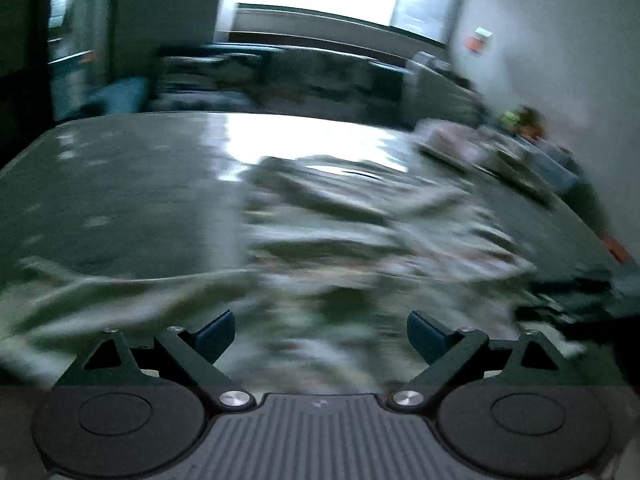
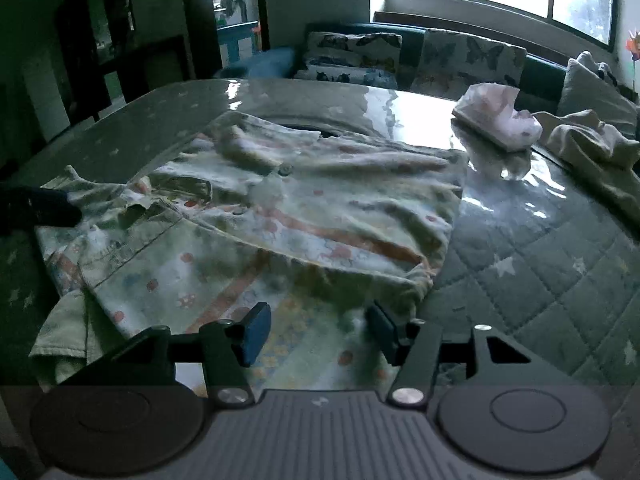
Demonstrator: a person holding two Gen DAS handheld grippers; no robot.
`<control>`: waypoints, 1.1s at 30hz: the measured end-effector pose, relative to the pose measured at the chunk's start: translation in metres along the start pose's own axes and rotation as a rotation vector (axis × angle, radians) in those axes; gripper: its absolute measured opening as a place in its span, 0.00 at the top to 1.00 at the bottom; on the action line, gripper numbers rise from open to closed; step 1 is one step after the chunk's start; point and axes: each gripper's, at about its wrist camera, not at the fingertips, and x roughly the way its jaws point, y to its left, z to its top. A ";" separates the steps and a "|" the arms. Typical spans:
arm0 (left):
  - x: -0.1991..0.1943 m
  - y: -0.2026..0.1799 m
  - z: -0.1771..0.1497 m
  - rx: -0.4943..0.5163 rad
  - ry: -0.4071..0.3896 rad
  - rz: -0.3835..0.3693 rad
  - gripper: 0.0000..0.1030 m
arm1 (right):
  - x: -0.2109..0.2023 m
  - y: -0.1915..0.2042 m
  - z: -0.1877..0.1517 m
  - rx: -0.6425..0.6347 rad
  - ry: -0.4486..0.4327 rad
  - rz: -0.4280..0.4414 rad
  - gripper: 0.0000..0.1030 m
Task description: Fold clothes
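Note:
A pale printed child's shirt [image 2: 304, 208] with orange stripes and a button lies spread and rumpled on the table [image 2: 540, 260]. My right gripper [image 2: 320, 332] hovers over its near hem, open, with the pads apart and only loose cloth under the gap. At the shirt's left end a dark fingertip [image 2: 56, 208] of the other gripper shows by the collar. The left wrist view is heavily blurred: my left gripper [image 1: 320, 332] stands wide open above the same shirt [image 1: 360, 232], with nothing pinched between its pads.
The table has a quilted star-patterned cover under glossy plastic. At the far right lie a folded pink cloth [image 2: 496, 120] and a crumpled beige garment [image 2: 588, 140]. A sofa with butterfly cushions [image 2: 472, 56] stands behind, under a bright window.

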 end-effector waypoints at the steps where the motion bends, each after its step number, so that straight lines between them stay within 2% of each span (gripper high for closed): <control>1: -0.004 0.013 0.000 -0.027 -0.010 0.041 0.09 | -0.002 0.000 0.001 0.006 -0.004 0.002 0.39; 4: -0.016 0.053 0.000 -0.101 -0.037 0.169 0.09 | -0.007 0.002 0.002 0.007 -0.014 0.004 0.39; 9: -0.026 0.104 -0.003 -0.201 -0.058 0.356 0.16 | -0.013 0.007 0.002 0.000 -0.019 0.013 0.39; 14: -0.023 0.144 -0.005 -0.298 -0.042 0.461 0.26 | -0.017 0.015 0.002 -0.014 -0.023 0.028 0.39; 16: -0.019 0.152 -0.005 -0.310 -0.030 0.470 0.29 | -0.019 0.017 0.002 -0.016 -0.028 0.030 0.39; 20: -0.011 0.160 -0.004 -0.315 -0.007 0.463 0.41 | -0.023 0.018 0.003 -0.017 -0.037 0.028 0.39; 23: -0.007 0.161 -0.003 -0.310 -0.010 0.474 0.43 | -0.025 0.017 0.003 -0.014 -0.039 0.025 0.38; 30: -0.008 0.164 0.001 -0.326 -0.018 0.467 0.73 | -0.028 0.016 -0.001 0.000 -0.040 0.026 0.38; 33: -0.011 0.162 -0.001 -0.340 -0.019 0.446 0.82 | -0.029 0.014 -0.003 0.004 -0.042 0.023 0.38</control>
